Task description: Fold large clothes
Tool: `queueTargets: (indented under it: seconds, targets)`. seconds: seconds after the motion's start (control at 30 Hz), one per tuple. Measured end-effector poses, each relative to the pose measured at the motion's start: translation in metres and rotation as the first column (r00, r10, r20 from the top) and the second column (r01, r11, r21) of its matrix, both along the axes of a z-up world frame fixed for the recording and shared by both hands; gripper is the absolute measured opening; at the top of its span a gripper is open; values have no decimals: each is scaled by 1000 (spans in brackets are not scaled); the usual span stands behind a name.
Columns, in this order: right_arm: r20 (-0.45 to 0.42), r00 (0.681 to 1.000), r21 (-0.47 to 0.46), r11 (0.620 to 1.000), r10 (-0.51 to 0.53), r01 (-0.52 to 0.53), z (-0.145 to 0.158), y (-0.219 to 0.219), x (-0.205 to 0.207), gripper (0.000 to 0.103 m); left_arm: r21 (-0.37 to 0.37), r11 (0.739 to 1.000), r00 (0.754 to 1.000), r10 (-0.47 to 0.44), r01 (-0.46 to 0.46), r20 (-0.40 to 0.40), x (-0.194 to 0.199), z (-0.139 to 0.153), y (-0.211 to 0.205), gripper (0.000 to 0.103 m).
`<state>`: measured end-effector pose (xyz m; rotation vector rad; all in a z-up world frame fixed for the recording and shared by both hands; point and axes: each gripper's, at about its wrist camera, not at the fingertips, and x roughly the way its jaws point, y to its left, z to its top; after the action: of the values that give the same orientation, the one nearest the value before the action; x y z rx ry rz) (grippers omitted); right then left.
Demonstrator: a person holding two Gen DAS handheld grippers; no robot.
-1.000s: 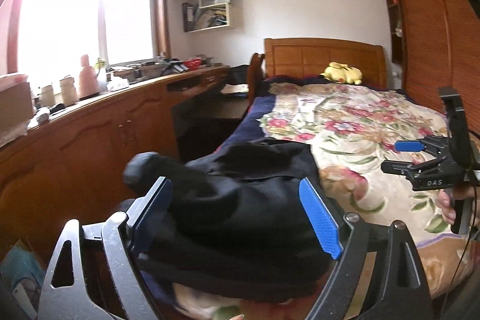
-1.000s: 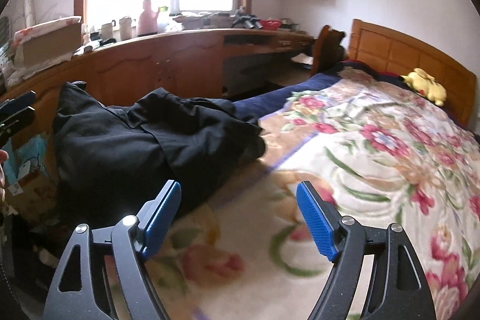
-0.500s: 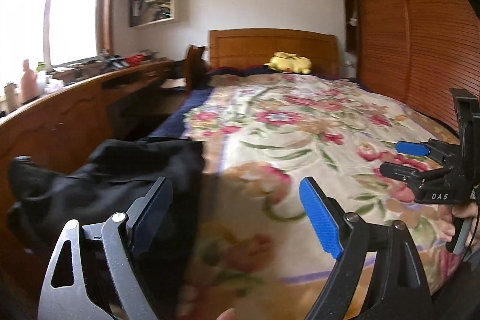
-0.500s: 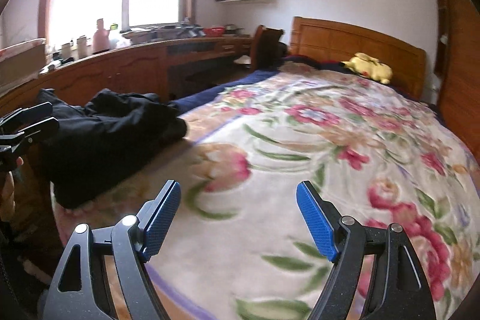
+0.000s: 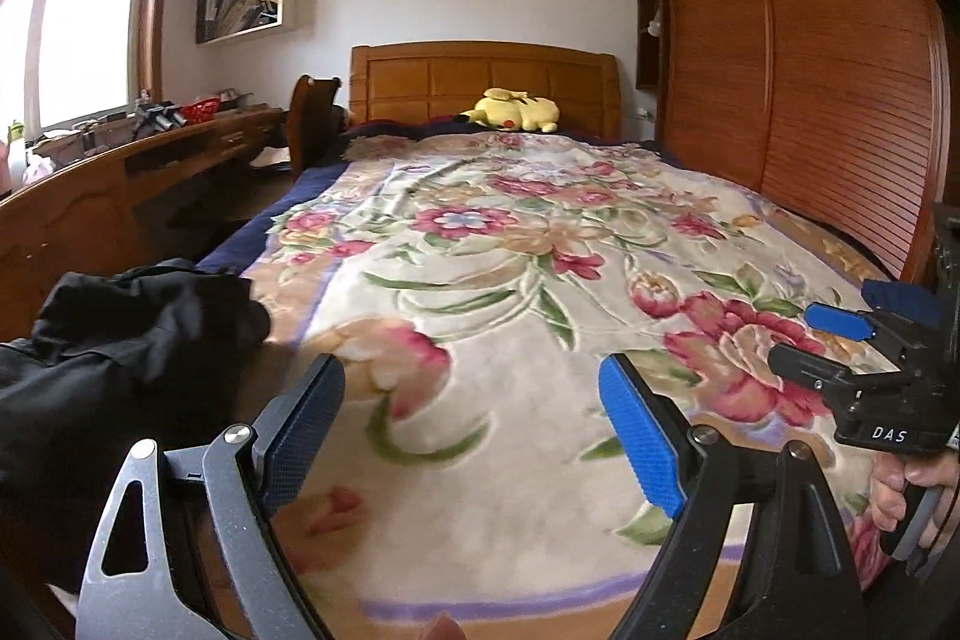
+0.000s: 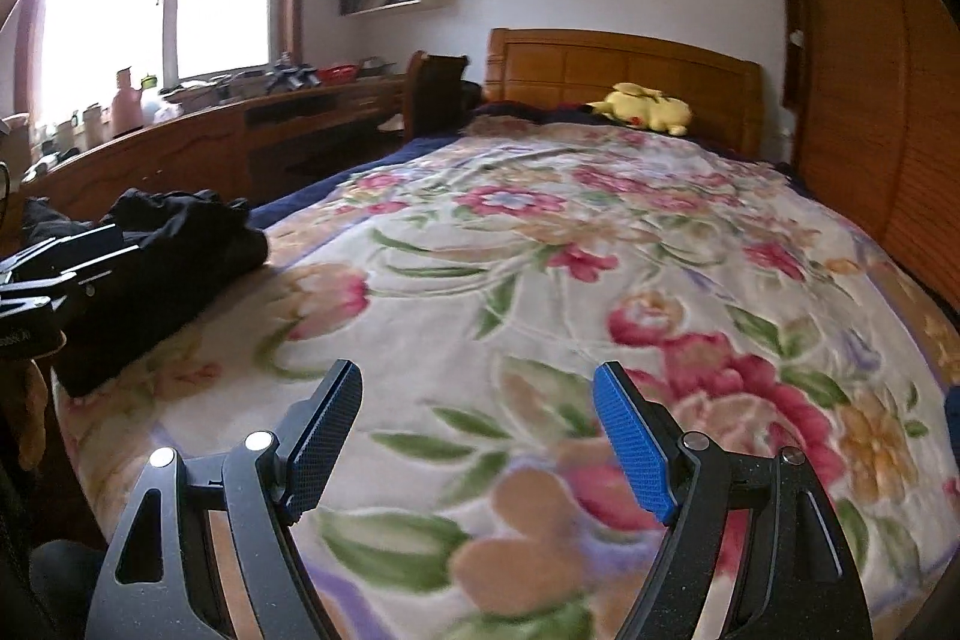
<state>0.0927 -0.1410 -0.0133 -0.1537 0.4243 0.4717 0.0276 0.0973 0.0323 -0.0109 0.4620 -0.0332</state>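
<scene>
So I've got both claws hovering over the foot of the bed, and neither is holding anything. My left gripper (image 5: pixel 471 430) has its blue pads spread wide with only blanket between them, same deal with my right gripper (image 6: pixel 478 439).

The thing I need to fold, a black garment (image 5: pixel 120 340), sits bunched in a heap at the left corner of the floral blanket (image 5: pixel 510 280), partly hanging over the edge. It's off to the left of both claws, nearer the left one.

My take on doing this well: don't just grab the middle of the lump. I'd hunt for a collar, hem or shoulder seam, pinch one layer with each claw, then drag it out flat onto the open blanket before any folding. I can't tell what kind of garment it is while it's crumpled.

Count: one black garment, two grippers, one blanket, one yellow plush toy (image 5: pixel 519 109) by the headboard.
</scene>
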Motion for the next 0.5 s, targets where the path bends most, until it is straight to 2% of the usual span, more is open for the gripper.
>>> queueTargets:
  seconds: [0.3, 0.5]
  targets:
    - [11, 992, 6, 992, -123, 123, -10, -32, 0, 81, -13, 999, 998, -53, 53, -26, 21, -19, -57, 87]
    - [47, 980, 28, 981, -192, 190, -12, -55, -5, 81, -1, 997, 997, -73, 73, 15, 24, -16, -88, 87]
